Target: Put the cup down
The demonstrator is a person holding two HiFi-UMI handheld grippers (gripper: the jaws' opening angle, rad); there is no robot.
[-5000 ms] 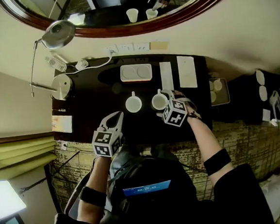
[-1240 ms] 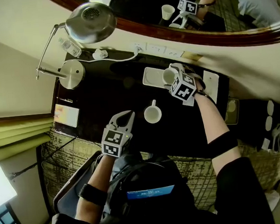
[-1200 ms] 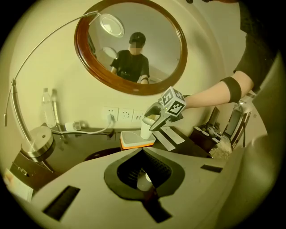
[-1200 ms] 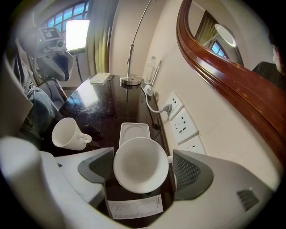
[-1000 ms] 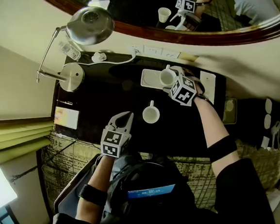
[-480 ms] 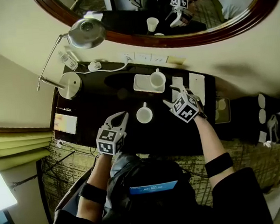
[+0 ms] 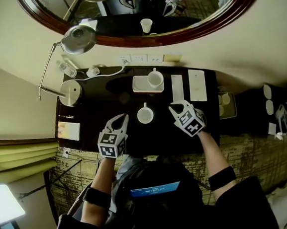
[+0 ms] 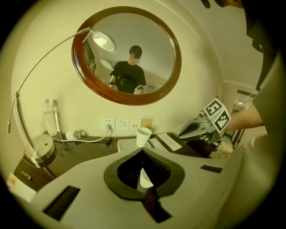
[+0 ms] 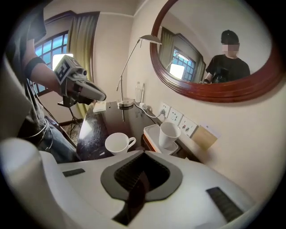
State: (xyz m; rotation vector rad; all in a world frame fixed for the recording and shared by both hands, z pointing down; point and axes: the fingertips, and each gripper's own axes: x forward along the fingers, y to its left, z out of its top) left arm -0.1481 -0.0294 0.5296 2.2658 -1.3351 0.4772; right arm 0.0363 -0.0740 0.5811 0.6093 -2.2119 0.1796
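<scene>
Your cup (image 7: 155, 78) stands upright on the tray (image 7: 140, 85) by the wall. A second cup (image 7: 145, 115) sits on the desk (image 7: 97, 106) between your grippers. The right gripper (image 7: 176, 106) has just pressed its jaws together on nothing, and the left gripper (image 7: 122, 119) is also closed and empty. The left gripper view shows only a sliver of that second cup, while the right gripper view shows it whole.

Oval mirror (image 7: 125, 18) hangs above dark desk (image 7: 103, 105), 3 white wall sockets (image 7: 138, 58) between. Desk lamp (image 7: 78, 39) and water bottle (image 7: 67, 69) stand at left end.
</scene>
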